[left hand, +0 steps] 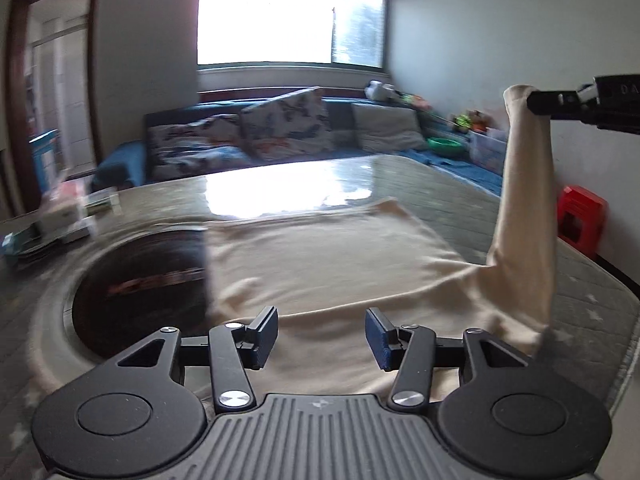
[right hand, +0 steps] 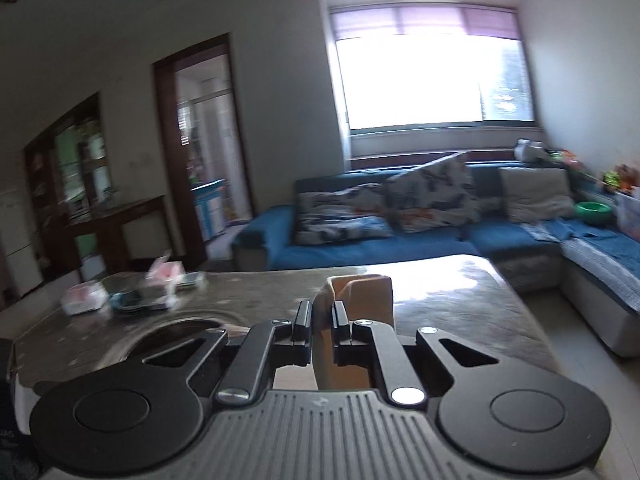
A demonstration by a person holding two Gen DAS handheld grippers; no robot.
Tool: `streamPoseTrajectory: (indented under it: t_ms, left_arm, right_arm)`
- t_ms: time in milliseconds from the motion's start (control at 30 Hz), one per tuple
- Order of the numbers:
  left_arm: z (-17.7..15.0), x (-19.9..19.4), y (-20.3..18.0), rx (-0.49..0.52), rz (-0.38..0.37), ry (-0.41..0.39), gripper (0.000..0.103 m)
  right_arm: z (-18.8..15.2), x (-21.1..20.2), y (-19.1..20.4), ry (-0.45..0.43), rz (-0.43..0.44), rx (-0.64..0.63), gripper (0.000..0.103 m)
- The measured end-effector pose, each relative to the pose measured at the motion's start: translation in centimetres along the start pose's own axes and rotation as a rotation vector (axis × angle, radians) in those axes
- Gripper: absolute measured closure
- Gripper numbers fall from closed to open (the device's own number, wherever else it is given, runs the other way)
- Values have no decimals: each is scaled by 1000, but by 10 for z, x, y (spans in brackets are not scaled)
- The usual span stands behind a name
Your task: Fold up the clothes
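Note:
A beige long-sleeved garment [left hand: 320, 256] lies spread flat on the table [left hand: 440, 176]. My left gripper [left hand: 321, 334] is open and empty, low over the garment's near edge. My right gripper [left hand: 536, 105] shows at the right of the left wrist view, shut on the cuff of the beige sleeve [left hand: 524, 208], which it holds stretched up above the table. In the right wrist view the right gripper [right hand: 321, 320] is shut on the sleeve cuff [right hand: 360, 296], which sticks out past the fingertips.
A dark round inset [left hand: 140, 280] sits in the table's left part, half under the garment. Small boxes and cards [right hand: 128, 292] lie at the table's far left. A blue sofa [right hand: 360, 240] with cushions stands behind; a red stool [left hand: 580, 216] is right of the table.

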State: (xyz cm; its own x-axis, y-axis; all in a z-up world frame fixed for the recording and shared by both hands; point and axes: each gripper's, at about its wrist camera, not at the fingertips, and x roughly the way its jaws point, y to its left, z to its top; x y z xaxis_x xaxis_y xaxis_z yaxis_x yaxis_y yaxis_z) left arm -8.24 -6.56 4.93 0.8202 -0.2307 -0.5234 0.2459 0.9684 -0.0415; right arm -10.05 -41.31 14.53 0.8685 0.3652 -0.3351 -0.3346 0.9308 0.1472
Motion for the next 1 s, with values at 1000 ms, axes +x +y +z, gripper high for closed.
streamPoseTrajectory:
  t_ms: [1000]
  left_arm:
    - [-16, 6, 0, 13, 10, 27, 66]
  right_arm:
    - [-99, 36, 51, 383, 93, -160, 74]
